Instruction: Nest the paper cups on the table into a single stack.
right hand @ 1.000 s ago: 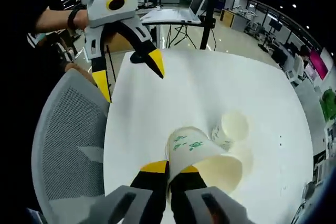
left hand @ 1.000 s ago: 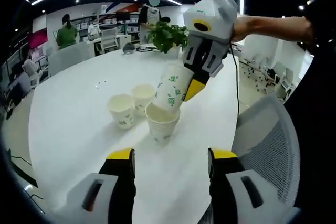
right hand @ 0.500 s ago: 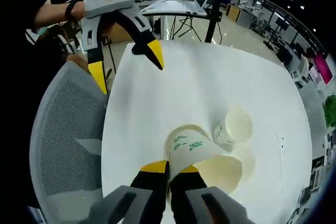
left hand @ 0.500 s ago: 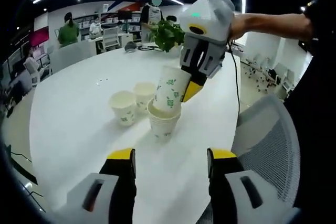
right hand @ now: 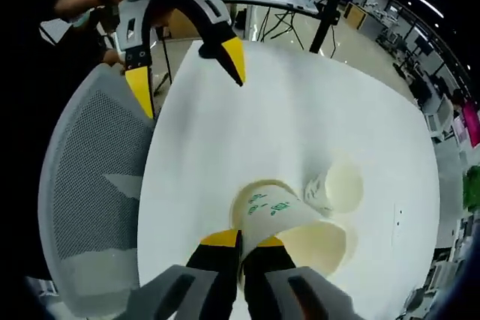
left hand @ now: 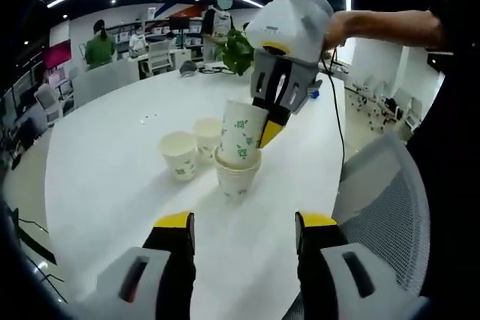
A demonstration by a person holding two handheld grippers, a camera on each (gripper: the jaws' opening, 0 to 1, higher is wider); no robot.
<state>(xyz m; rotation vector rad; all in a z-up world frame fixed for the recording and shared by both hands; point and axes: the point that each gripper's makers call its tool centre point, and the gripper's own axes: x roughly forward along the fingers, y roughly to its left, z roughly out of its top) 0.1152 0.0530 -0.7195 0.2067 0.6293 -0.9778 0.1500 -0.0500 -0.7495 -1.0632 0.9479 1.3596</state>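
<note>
Four paper cups show on the white table (left hand: 105, 185) in the left gripper view. The held cup (left hand: 241, 133) has gone from tilted a second ago to nearly upright, and its base now sits inside the mouth of the bottom cup (left hand: 235, 177), so the nesting is partly made; I judge it needs pressing down before release. The right gripper (right hand: 241, 239) pinches that cup's wall, jaws closed narrow on it; in the right gripper view the cup fills the 6 o'clock area. At 9 o'clock from the stack, just beside it, stand two loose cups: the near loose cup (left hand: 180, 156) and the far loose cup (left hand: 205, 135), the far one almost touching the stack. They wait their turn. The left gripper (left hand: 241, 224) hangs at 6 o'clock of the stack, jaws wide apart and holding nothing. A grey mesh chair (left hand: 382, 207) stands at 4 o'clock.
</note>
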